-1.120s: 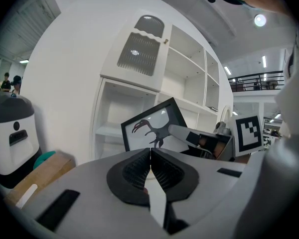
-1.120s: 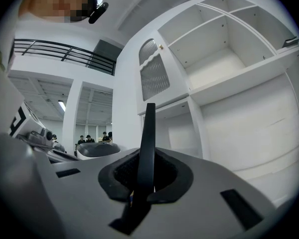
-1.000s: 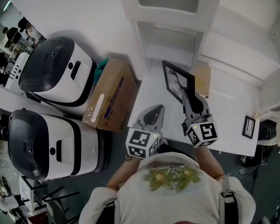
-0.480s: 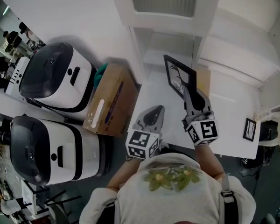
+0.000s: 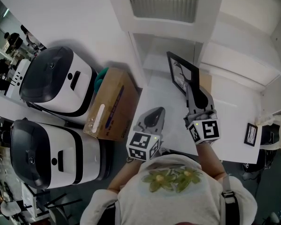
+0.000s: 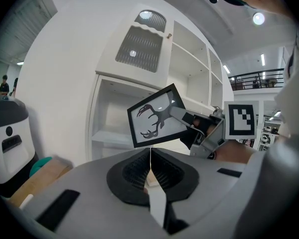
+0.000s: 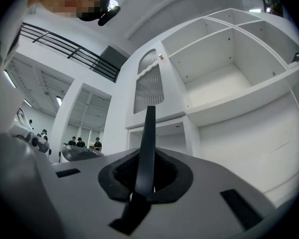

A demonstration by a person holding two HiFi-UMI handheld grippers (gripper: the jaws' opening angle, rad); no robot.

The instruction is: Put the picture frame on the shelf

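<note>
A black picture frame (image 5: 180, 71) with an antler drawing hangs tilted above the white table (image 5: 227, 102), in front of the white shelf unit (image 5: 165, 50). My right gripper (image 5: 192, 86) is shut on the frame's lower corner. In the right gripper view the frame (image 7: 148, 143) stands edge-on between the pads, with the shelf compartments (image 7: 224, 83) beyond. The left gripper view shows the frame (image 6: 157, 116) just ahead and the open lower shelf (image 6: 109, 133) behind it. My left gripper (image 5: 152, 118) hovers over the table's near left edge, shut with nothing in it.
Two white-and-black domed machines (image 5: 56, 76) (image 5: 42, 144) stand on the floor at the left, and a cardboard box (image 5: 113, 102) leans beside the table. A small framed picture (image 5: 250, 134) lies at the table's right edge. A brown board (image 5: 205, 81) rests behind the frame.
The right gripper has carried the frame upward and farther toward the shelf. The left gripper has hardly shifted in the head view.
</note>
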